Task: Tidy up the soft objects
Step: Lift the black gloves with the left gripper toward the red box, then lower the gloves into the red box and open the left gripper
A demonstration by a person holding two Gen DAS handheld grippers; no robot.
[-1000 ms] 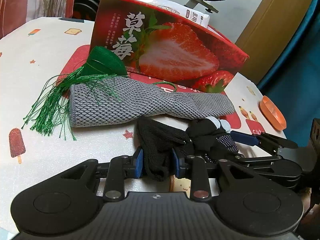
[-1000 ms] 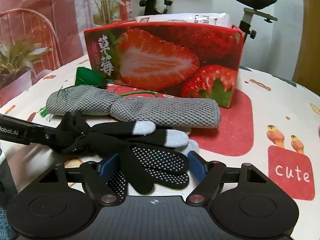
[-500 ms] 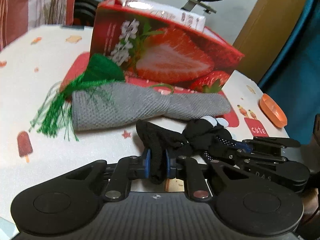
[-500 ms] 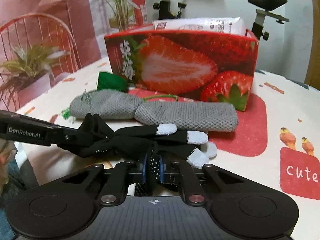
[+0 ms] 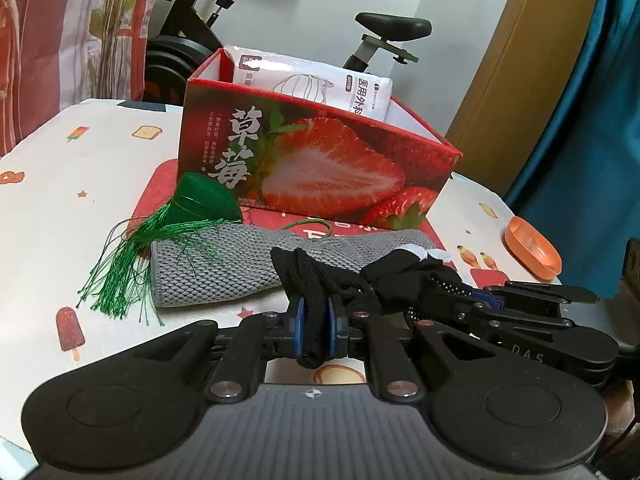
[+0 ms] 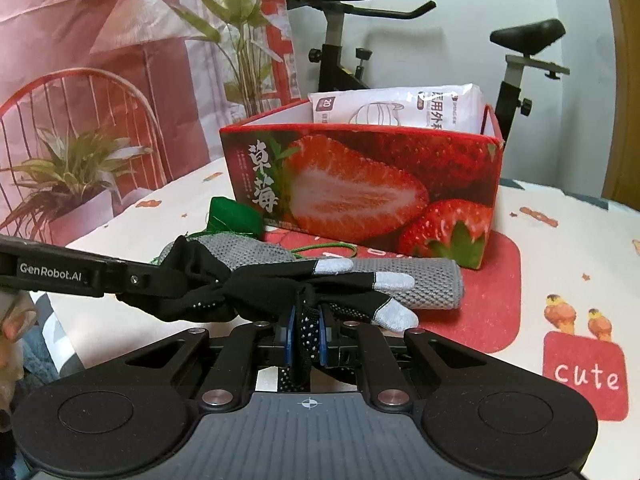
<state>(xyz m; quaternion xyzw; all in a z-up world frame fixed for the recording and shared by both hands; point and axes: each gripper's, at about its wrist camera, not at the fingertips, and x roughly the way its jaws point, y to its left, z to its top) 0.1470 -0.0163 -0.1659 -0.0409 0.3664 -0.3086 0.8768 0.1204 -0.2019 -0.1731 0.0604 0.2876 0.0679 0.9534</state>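
Note:
A black glove (image 5: 384, 276) with dotted palm and pale fingertips hangs stretched between both grippers, just above the table. My left gripper (image 5: 314, 318) is closing, its blue pads squeezing the glove's knitted cuff. My right gripper (image 6: 306, 332) is shut on the glove's (image 6: 272, 280) dotted finger end; it shows at the right in the left wrist view (image 5: 486, 298). Behind the glove a grey knitted sleeve (image 5: 224, 268) lies flat on the table. A green tassel ornament (image 5: 204, 200) rests against the sleeve's left end. The open strawberry-print box (image 5: 320, 160) stands beyond them.
A white plastic packet (image 5: 320, 84) sticks up out of the box. An orange dish (image 5: 530, 248) sits at the table's right edge. An exercise bike (image 6: 340, 52) and a plant stand behind the table. The patterned tablecloth (image 6: 560, 240) lies bare to the right.
Both grippers have shut on the black glove, left on the cuff and right on the fingers, and lifted it off the table. The view has risen and the box looks lower.

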